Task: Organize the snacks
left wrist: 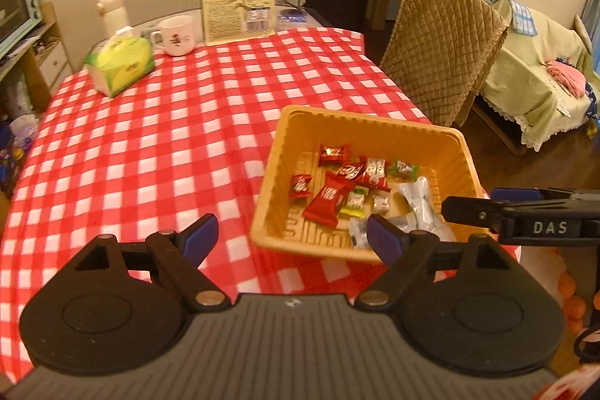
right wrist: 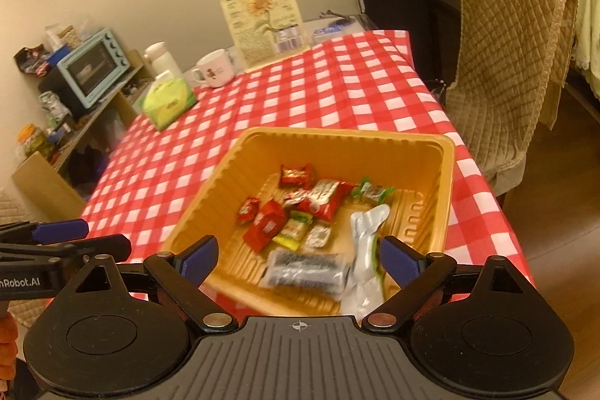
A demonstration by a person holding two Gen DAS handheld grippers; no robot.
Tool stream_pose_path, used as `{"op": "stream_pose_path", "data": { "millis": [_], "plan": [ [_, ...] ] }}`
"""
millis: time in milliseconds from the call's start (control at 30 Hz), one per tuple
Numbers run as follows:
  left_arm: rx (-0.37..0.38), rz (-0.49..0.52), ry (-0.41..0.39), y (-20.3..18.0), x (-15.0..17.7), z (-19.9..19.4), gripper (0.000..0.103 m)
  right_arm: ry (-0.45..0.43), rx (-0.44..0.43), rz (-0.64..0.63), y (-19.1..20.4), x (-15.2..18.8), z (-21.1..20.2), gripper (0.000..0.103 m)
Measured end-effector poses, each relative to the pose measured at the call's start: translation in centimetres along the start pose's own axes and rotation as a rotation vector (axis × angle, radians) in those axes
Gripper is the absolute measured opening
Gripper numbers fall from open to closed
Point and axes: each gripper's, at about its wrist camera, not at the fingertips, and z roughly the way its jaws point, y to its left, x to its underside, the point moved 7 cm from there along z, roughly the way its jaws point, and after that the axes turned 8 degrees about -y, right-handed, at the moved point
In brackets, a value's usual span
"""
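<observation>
- Left wrist view: my left gripper (left wrist: 292, 237) hangs with its jaws spread wide and nothing between the pads, above the checked tablecloth (left wrist: 168, 145) just beside the near left corner of the orange tray (left wrist: 375, 126).
- The snacks all lie inside that tray: small red candy packets (left wrist: 325, 200) toward its left and middle, a green-wrapped sweet (left wrist: 403, 169) near its far side, and a silver pouch (left wrist: 416, 195) at its right.
- My right gripper (left wrist: 487, 205) reaches in from the right, at the tray's near right corner.
- Right wrist view: my right gripper (right wrist: 300, 263) is also wide open and empty, poised over the tray's near edge.
- Just beyond the tray's near wall lie a clear-wrapped dark roll (right wrist: 305, 274) and the crumpled silver pouch (right wrist: 365, 250) beside it.
- I judge every packet light, soft and crinkly, with slick film that may slide between pads; taking one across its flat middle or by a sealed end seems safest.
- The tray looks thin and flexible, so I would grip its rim at a corner.
</observation>
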Motion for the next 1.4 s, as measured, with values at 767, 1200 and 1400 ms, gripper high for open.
{"op": "stream_pose_path", "data": {
  "millis": [767, 1200, 1400],
  "plan": [
    [0.061, -0.008, 0.109, 7.9, 9.0, -9.1, 0.085, 0.108, 0.078, 0.017, 11.4, 10.2, -4.3, 0.093],
    [0.068, -0.020, 0.135, 12.0, 12.3, -11.6, 0.085, 0.131, 0.080, -0.018, 16.6, 13.5, -4.6, 0.093],
    [0.074, -0.028, 0.134, 12.7, 12.7, -11.9, 0.085, 0.146, 0.076, -0.030, 17.7, 14.1, -4.3, 0.093]
  ]
}}
